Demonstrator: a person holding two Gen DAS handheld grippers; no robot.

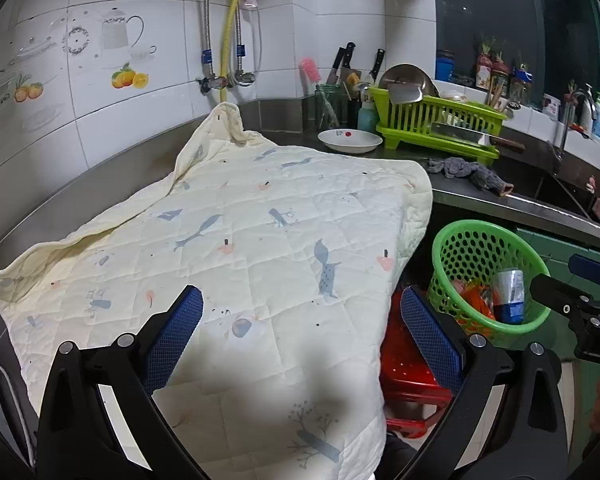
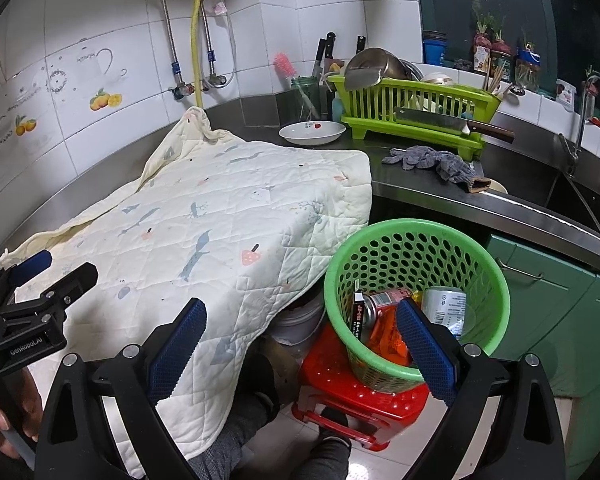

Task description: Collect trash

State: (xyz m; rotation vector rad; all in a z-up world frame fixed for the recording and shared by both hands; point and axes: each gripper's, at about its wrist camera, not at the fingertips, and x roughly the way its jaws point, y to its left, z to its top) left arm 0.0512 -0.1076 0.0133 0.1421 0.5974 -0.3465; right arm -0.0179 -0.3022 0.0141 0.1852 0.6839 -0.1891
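Note:
A round green perforated basket (image 2: 404,254) stands on a red plastic stool (image 2: 332,372) beside the counter. Inside it lie a silver can (image 2: 446,308), a reddish can (image 2: 380,303), orange wrappers (image 2: 384,338) and a dark small box (image 2: 358,316). My right gripper (image 2: 300,316) is open and empty, its right pad hanging over the basket's near rim. My left gripper (image 1: 302,320) hovers open and empty above the cream quilted cloth (image 1: 260,240). In the left wrist view the basket (image 1: 472,252) and its can (image 1: 510,296) sit to the right, with the right gripper (image 1: 568,276) beside it.
The cloth covers the steel counter and droops over its edge. Behind it are a white dish (image 2: 312,132), a lime dish rack (image 2: 416,104) with a cleaver (image 2: 440,118), and a grey rag (image 2: 432,162). A sink and faucet (image 2: 580,120) are at right, green cabinet doors (image 2: 548,304) below.

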